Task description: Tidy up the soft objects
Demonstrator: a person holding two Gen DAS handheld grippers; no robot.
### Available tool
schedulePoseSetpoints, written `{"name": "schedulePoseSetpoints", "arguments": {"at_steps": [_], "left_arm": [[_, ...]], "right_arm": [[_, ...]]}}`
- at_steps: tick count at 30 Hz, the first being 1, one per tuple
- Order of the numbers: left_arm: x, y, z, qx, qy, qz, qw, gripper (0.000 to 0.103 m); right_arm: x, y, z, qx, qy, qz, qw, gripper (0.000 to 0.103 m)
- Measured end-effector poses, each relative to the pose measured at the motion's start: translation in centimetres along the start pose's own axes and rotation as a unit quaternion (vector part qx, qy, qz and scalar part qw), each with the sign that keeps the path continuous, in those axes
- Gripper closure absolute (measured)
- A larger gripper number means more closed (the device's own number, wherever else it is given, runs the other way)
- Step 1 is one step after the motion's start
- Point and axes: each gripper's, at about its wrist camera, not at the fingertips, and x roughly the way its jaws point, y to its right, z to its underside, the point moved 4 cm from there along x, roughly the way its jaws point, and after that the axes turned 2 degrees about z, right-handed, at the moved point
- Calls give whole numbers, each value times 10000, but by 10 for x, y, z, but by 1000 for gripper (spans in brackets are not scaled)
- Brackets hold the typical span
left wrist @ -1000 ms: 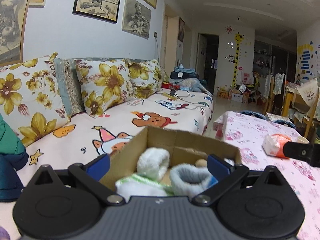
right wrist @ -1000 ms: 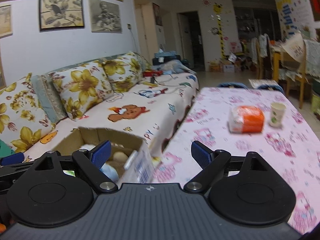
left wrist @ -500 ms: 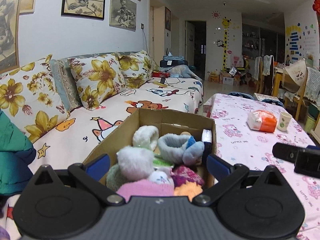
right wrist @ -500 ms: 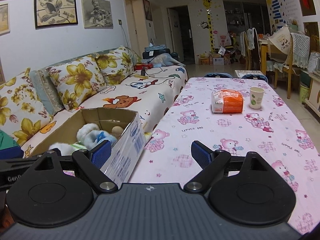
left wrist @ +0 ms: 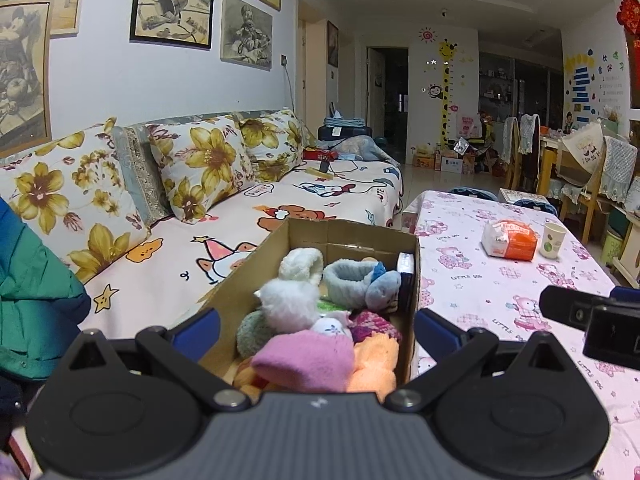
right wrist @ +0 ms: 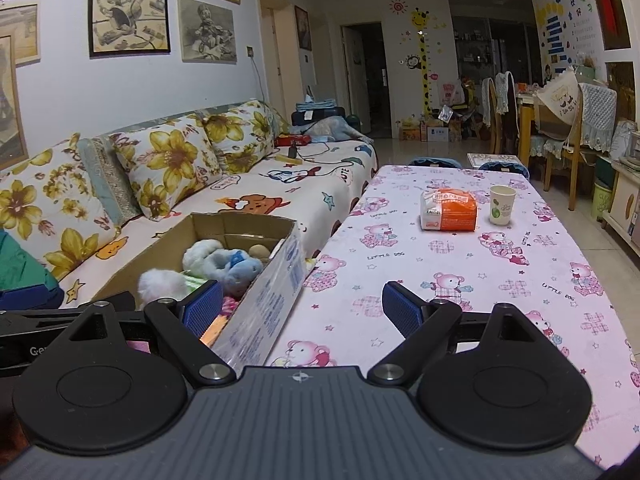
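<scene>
Both tools are spread wide and hold nothing, and the open brown cardboard box of plush soft toys on the sofa lies lengthwise straight ahead of the left tool, which is nearer than the right tool over the pink bear-print tabletop.

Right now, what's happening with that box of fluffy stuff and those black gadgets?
A person holds a two-finger tool in each hand to tidy soft things. The left tool is open over the cardboard box, which is full of plush items such as a pink sock. The right tool is open too, above the pink tablecloth. Neither is gripping anything.
</scene>
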Motion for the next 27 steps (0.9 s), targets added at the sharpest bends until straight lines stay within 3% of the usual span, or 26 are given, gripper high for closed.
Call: {"name": "schedulePoseSetpoints", "arguments": {"at_steps": [27], "left_arm": [[-31,-9,16,-56,163,-139,9998,1]], "right_arm": [[-10,-10,14,-450,30,126,9989,0]]}}
